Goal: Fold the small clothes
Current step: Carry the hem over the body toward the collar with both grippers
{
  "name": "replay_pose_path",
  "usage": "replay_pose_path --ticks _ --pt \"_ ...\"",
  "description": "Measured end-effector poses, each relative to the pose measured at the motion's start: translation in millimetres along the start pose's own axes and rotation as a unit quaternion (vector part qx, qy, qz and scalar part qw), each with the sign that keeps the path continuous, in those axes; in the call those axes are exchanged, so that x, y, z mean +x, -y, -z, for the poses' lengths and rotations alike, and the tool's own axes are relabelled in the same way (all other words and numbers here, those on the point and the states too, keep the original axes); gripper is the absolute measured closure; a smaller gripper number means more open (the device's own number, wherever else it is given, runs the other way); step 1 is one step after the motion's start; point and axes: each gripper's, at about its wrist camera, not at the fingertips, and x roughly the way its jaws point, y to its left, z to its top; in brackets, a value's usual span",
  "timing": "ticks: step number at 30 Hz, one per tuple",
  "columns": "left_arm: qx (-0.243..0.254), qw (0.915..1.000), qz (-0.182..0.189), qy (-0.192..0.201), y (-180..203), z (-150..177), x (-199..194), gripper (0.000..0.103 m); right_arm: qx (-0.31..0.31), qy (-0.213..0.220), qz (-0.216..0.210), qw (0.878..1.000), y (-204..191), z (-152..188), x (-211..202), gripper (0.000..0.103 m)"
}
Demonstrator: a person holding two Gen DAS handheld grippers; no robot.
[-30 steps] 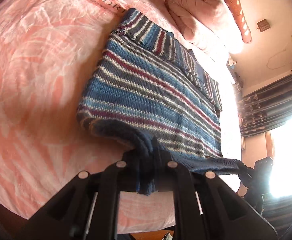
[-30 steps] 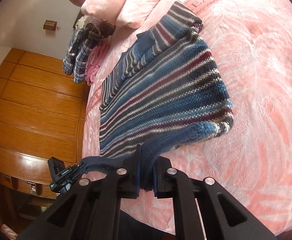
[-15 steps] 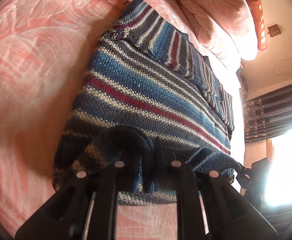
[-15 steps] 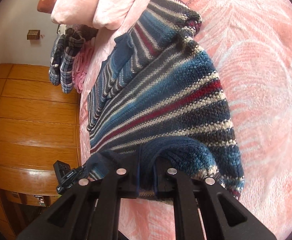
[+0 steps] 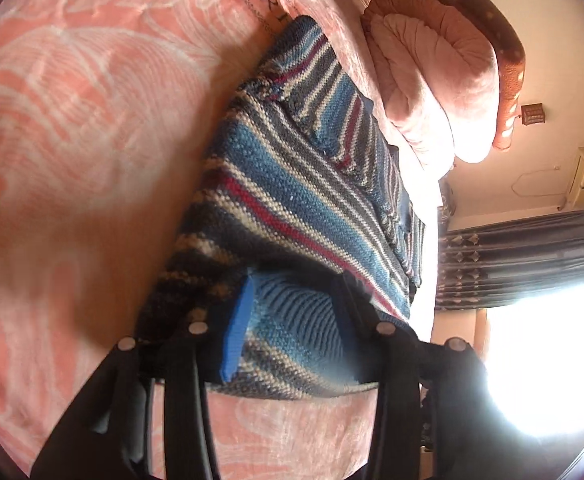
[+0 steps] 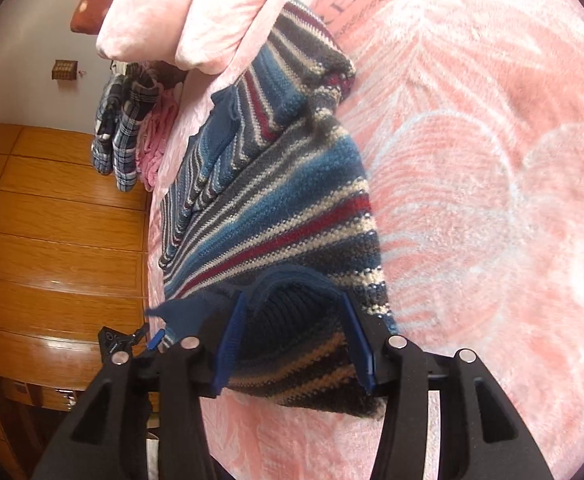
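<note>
**Both grippers spread wide over a folded striped knit on the bed**

A blue, grey, cream and red striped knitted garment (image 5: 292,200) lies folded on a pink plush bedspread with pale leaf patterns (image 5: 71,120), its far end reaching toward the puffy pink pillows (image 5: 424,92) at the head of the bed. The near edge is doubled over into a thick roll that sits right at both tools.

The left gripper (image 5: 292,320) has its black fingers with blue pads set well apart; the ribbed fold of the knit shows in the gap between them, with nothing pinched. The right gripper (image 6: 292,340) is likewise spread wide, its blue-edged fingers (image 6: 229,344) standing either side of the dark rolled edge of the garment (image 6: 275,208) without clamping it.

In the right wrist view, a blue-and-white plaid cloth (image 6: 123,128) and a pink cloth (image 6: 155,140) hang over the side of the bed, beside a wooden panelled cabinet (image 6: 51,240). In the left wrist view, dark patterned curtains (image 5: 520,260) hang next to a bright, washed-out window (image 5: 544,360).
</note>
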Motion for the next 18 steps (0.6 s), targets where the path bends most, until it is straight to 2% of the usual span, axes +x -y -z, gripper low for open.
replay_pose_path --ticks 2,4,6,9,12,14,15,18 --pt "0.03 0.9993 -0.018 0.009 8.9 0.8 -6.7 0.064 -0.025 0.001 0.032 0.999 -4.7 4.5 -5.9 0.053" --pt "0.083 0.9946 -0.061 0.012 26.1 0.8 -2.9 0.06 -0.052 0.008 0.06 0.997 -11.9 10.1 -9.4 0.053" --pt "0.133 0.9866 -0.094 0.007 42.4 -0.4 8.8 0.047 -0.079 0.017 0.083 0.993 -20.0 15.7 -11.5 0.053" --pt "0.202 0.9711 -0.125 -0.023 60.2 -5.0 34.5 0.043 -0.103 0.025 0.09 0.99 -24.8 22.0 -14.8 0.053" --pt "0.276 0.9459 -0.165 -0.049 75.2 -5.6 61.8 0.043 -0.121 0.024 0.096 0.988 -32.2 22.4 -12.7 0.053" --pt "0.307 0.929 -0.2 -0.056 80.8 -8.5 76.2 0.043 -0.136 0.025 0.106 0.985 -37.0 22.9 -12.4 0.053" --pt "0.314 0.9253 -0.203 -0.063 80.6 -10.3 81.7 0.043 -0.141 0.024 0.108 0.984 -38.8 22.8 -12.3 0.053" --pt "0.317 0.9219 -0.204 -0.088 78.0 -13.8 95.8 0.043 -0.158 0.017 0.11 0.981 -44.9 21.4 -10.2 0.053"
